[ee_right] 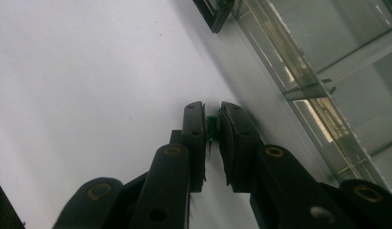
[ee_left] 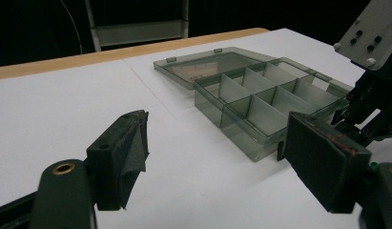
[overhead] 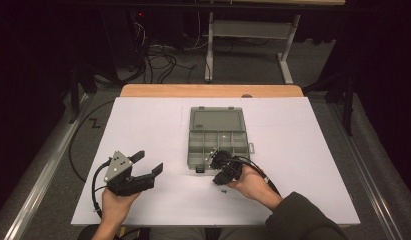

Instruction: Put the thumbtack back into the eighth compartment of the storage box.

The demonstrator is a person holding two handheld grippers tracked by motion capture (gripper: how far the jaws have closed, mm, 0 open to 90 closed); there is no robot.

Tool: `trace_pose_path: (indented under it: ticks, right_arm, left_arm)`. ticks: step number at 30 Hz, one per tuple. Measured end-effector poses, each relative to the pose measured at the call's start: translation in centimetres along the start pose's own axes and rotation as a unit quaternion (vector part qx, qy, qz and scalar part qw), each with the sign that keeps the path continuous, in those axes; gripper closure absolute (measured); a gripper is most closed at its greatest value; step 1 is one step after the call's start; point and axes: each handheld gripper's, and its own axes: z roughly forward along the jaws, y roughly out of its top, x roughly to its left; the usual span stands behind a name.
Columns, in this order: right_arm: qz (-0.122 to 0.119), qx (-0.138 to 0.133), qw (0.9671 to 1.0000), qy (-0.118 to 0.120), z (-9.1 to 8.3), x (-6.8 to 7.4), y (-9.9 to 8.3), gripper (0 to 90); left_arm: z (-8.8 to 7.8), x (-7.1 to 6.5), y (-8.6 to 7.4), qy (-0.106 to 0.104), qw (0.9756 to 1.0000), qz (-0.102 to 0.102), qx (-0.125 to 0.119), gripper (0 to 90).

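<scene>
Green, the small part [ee_right: 212, 125] sits pinched between our right gripper [ee_right: 211, 113] pads on the white table [overhead: 143, 125], at six o'clock of the compartment box [overhead: 218, 140], so lifting it in comes next, while our left gripper [overhead: 148, 162] waits wide at nine o'clock.

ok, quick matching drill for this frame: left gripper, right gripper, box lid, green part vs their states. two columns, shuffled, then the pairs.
1. left gripper
2. right gripper
3. box lid
4. green part

A. folded back flat on the table
B. jaws wide, nothing between
C. pinched between two pads
D. jaws nearly shut, beside the box's front wall

Pairs: 1-B, 2-D, 3-A, 4-C
</scene>
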Motion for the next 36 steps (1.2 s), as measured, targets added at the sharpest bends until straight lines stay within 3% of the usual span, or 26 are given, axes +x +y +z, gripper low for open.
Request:
trace_pose_path:
  ticks: [18,36]
  right_arm:
    - [-0.010,-0.004,0.9999,-0.007,-0.2,0.0,-0.2,84.6]
    - [0.022,-0.069,0.9971,-0.026,-3.7,-1.8,-2.1,84.6]
  left_arm:
    - [-0.1,0.1,0.0,0.000,1.0000,-0.001,-0.002,23.8]
    - [0.0,0.1,0.0,0.002,1.0000,-0.002,0.000,23.8]
